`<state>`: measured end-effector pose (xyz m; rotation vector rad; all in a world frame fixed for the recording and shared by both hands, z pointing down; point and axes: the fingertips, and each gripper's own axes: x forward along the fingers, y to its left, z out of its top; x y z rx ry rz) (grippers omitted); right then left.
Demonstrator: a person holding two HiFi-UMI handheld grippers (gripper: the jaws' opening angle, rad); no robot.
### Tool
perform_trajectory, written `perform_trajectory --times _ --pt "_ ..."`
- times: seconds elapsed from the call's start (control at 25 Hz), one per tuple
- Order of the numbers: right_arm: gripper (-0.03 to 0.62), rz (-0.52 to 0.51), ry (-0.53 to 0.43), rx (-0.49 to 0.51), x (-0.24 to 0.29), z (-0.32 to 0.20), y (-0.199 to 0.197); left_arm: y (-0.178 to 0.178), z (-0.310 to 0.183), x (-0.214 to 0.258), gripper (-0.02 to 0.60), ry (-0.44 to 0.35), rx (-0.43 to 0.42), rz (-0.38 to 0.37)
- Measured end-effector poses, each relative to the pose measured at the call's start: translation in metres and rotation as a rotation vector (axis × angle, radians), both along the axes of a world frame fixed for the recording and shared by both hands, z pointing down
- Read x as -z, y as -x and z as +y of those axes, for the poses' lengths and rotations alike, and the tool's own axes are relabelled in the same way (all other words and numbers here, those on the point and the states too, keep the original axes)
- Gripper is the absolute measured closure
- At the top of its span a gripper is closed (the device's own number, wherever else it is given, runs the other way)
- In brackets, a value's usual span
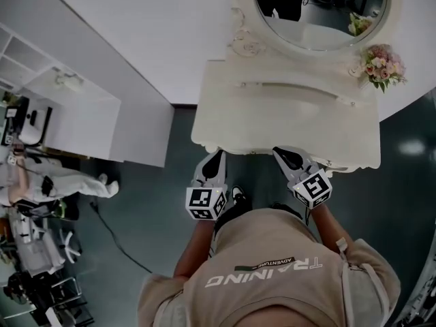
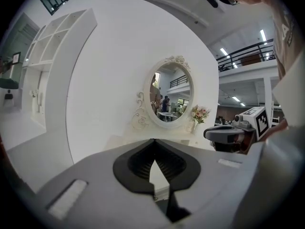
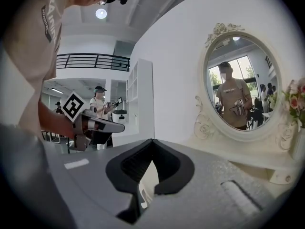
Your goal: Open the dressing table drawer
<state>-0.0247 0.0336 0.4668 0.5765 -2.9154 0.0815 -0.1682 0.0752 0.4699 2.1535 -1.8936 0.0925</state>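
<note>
The cream dressing table (image 1: 286, 114) stands against the white wall, with an oval mirror (image 1: 320, 12) at its back. Its drawer front is hidden under the tabletop's front edge (image 1: 259, 150). My left gripper (image 1: 215, 161) and right gripper (image 1: 286, 157) are held side by side just in front of that edge, both pointing at the table. In the left gripper view the left gripper (image 2: 153, 142) has its tips together with nothing between them. In the right gripper view the right gripper (image 3: 152, 142) looks the same, shut and empty.
A pink flower bouquet (image 1: 383, 65) sits at the table's back right corner. A white shelf unit (image 1: 41, 80) stands to the left. A person in white (image 1: 61, 182) and equipment are at the far left, and a cable (image 1: 116, 237) lies on the dark floor.
</note>
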Motion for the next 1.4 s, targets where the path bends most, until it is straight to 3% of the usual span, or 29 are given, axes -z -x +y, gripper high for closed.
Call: perform_trajectory --times 0.28,0.6,0.8,1.04,1.4 --pt "0.591 0.027 0.005 -0.152 -0.002 -0.028 0.024 0.034 -0.037 0.002 0.563 0.019 -0.127 -0.062" --pt "0.591 0.072 0.023 -0.238 -0.004 -0.042 0.055 0.051 -0.070 -0.026 0.563 0.067 -0.250 -0.006" --pt "0.591 0.103 0.027 -0.281 -0.003 -0.051 0.047 0.052 -0.090 -0.025 0.563 0.065 -0.273 0.017" --pt "0.591 0.083 0.071 -0.302 -0.019 -0.082 0.036 0.047 -0.125 -0.023 0.563 0.085 -0.278 -0.010" --pt "0.591 0.010 0.021 -0.211 -0.008 -0.173 0.060 0.047 -0.196 -0.025 0.563 0.101 -0.243 -0.070"
